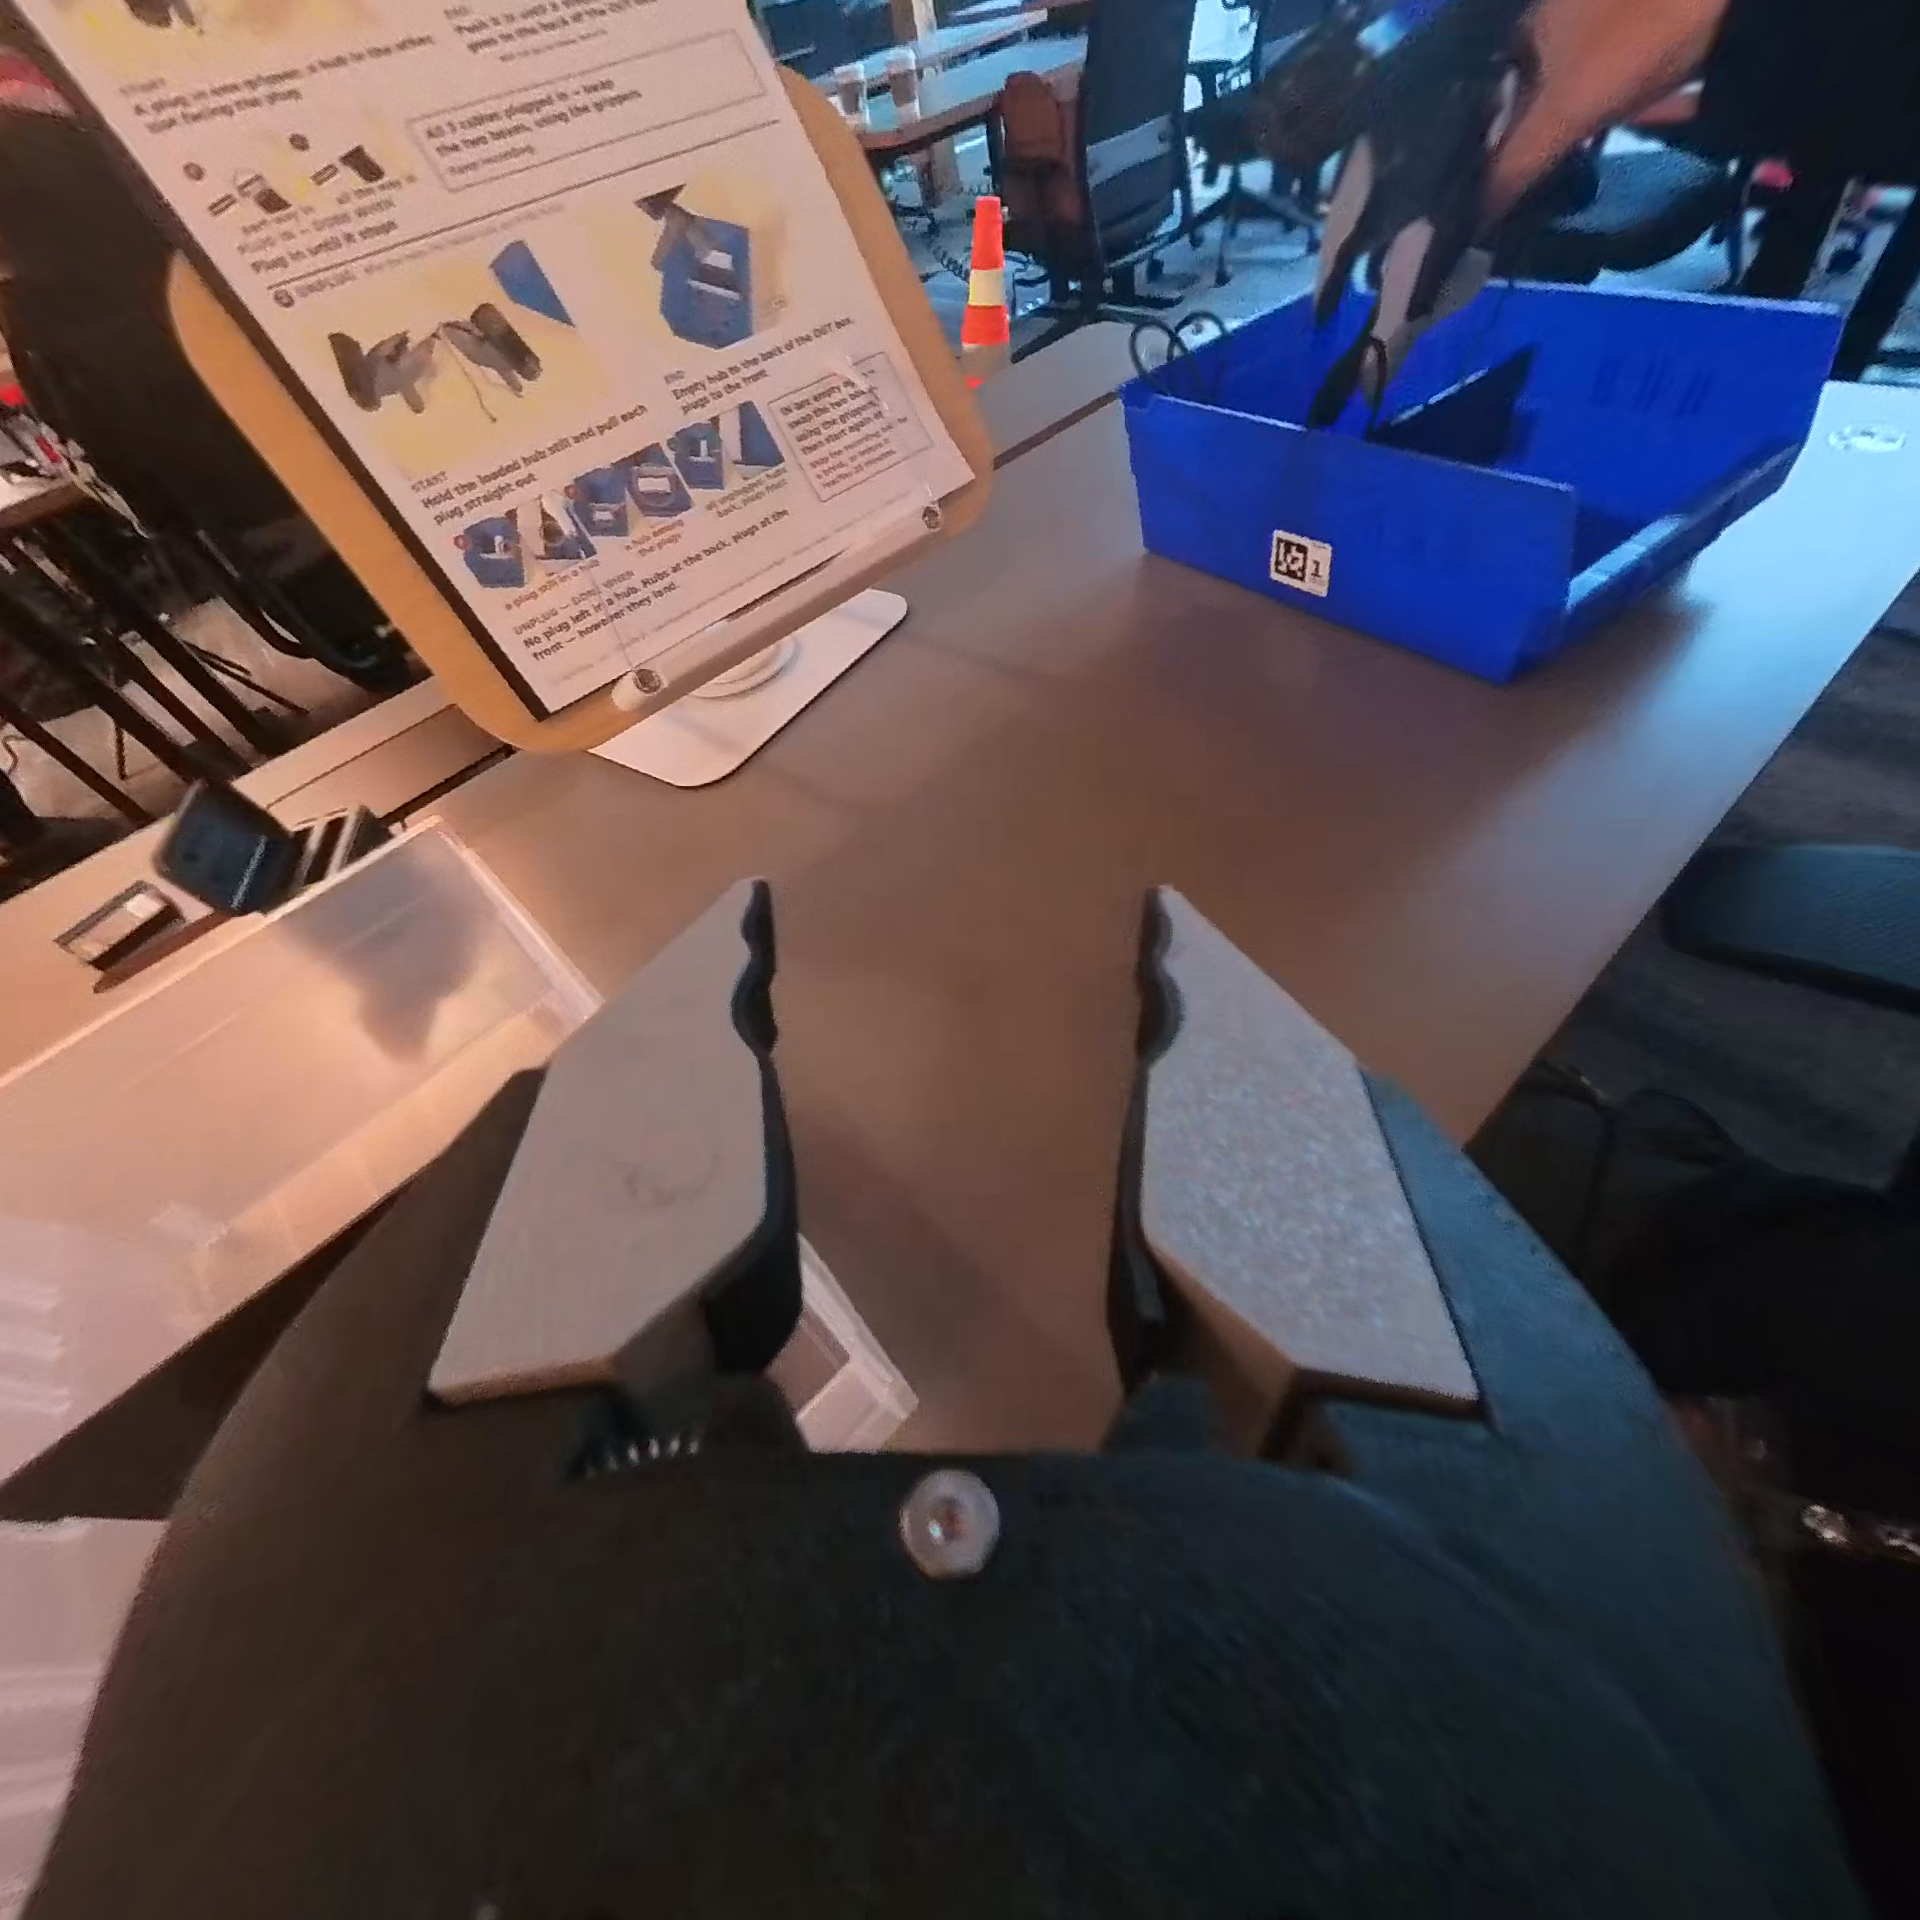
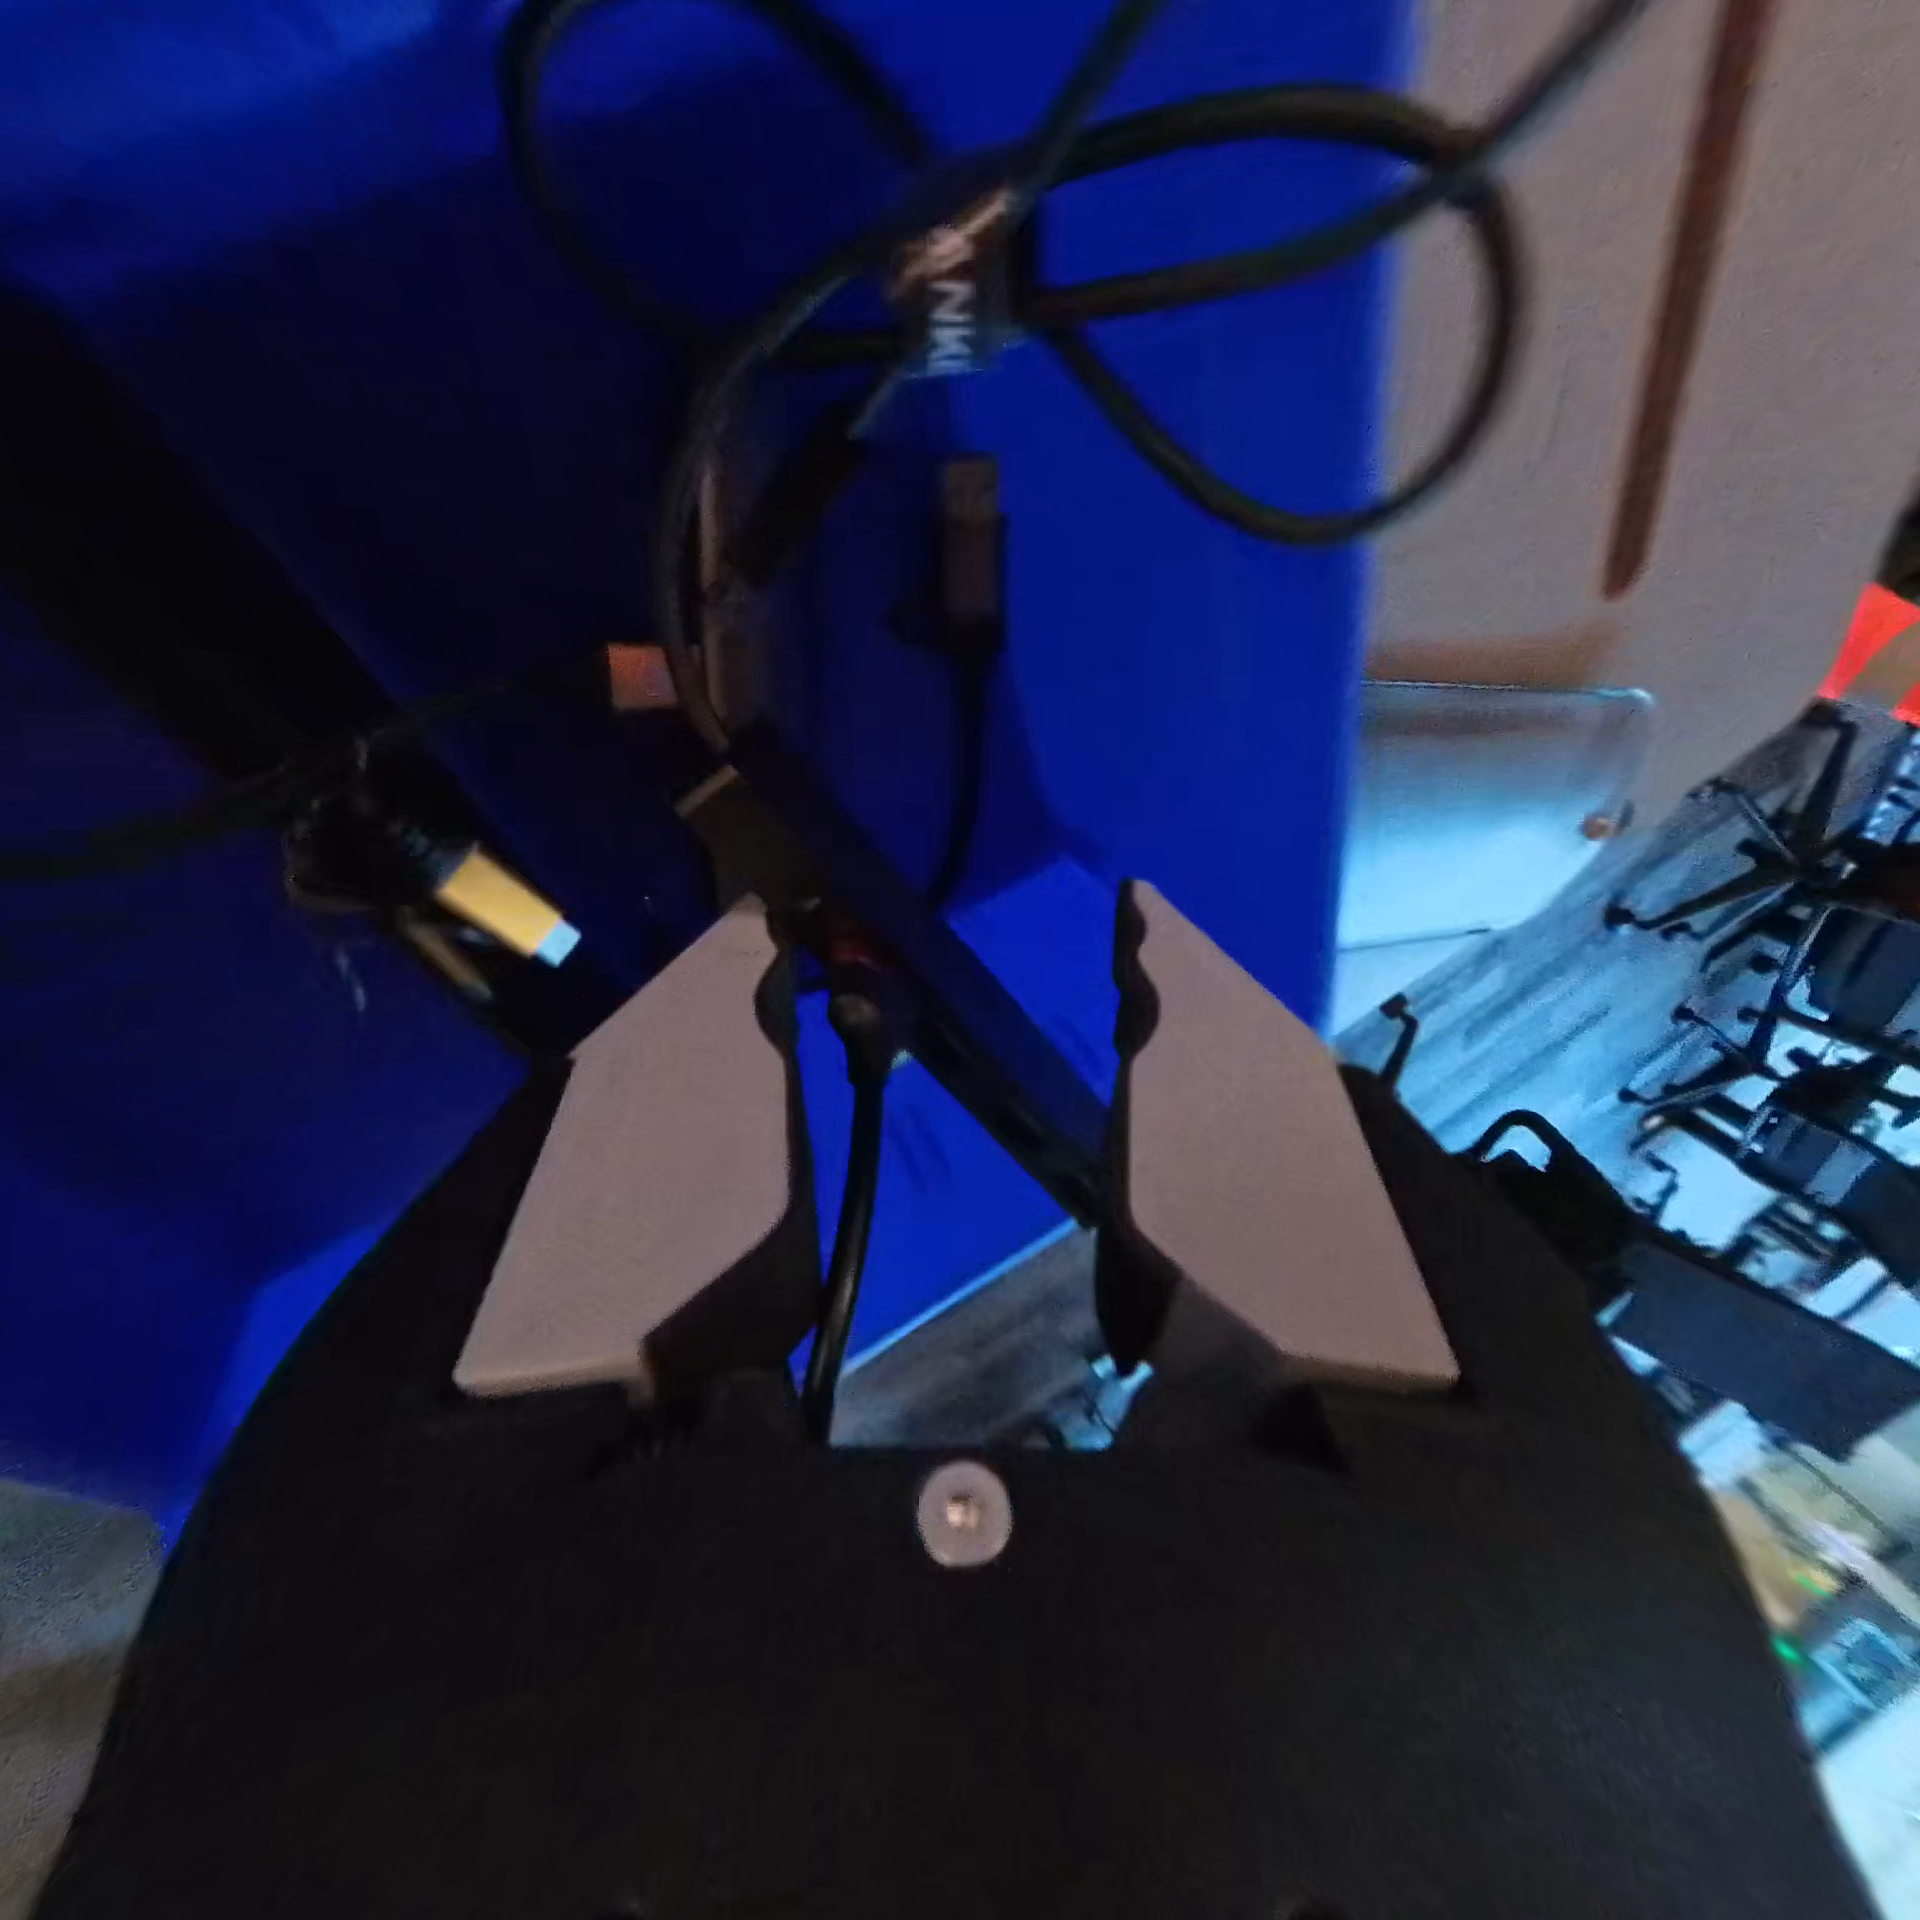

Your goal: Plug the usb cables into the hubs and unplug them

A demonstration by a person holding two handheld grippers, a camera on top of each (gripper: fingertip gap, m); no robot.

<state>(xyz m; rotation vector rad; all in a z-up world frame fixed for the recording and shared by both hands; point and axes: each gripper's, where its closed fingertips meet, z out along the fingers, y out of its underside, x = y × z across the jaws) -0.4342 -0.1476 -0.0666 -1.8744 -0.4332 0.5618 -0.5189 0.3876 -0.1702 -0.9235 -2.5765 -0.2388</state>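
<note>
Overhead, the left claw (image 1: 956,904) hovers spread above a brown table (image 1: 1143,790); right claw (image 2: 940,899) likewise spread.

Likely office: swivel chairs (image 1: 1132,156) (desks (image 1: 935,94) behind).

Left wrist view: the table (image 1: 1039,748) runs from the lower centre to the upper right of the frame. A bin (image 1: 1455,520) stands on it at upper right, divided by a partition (image 1: 1455,410) into compartments. An instruction board (image 1: 582,343) on a stand occupies the upper left, its base resting on the table. A clear box (image 1: 260,1039) lies at centre left. The left hand-held gripper (image 1: 956,966) fills the lower centre, above the table. The right hand-held gripper (image 1: 1382,239) reaches down into the bin at upper right.

Right wrist view: cables (image 2: 1039,312) lie tangled in the upper centre, inside the bin (image 2: 312,312); a plug (image 2: 509,904) lies at centre left.
</note>
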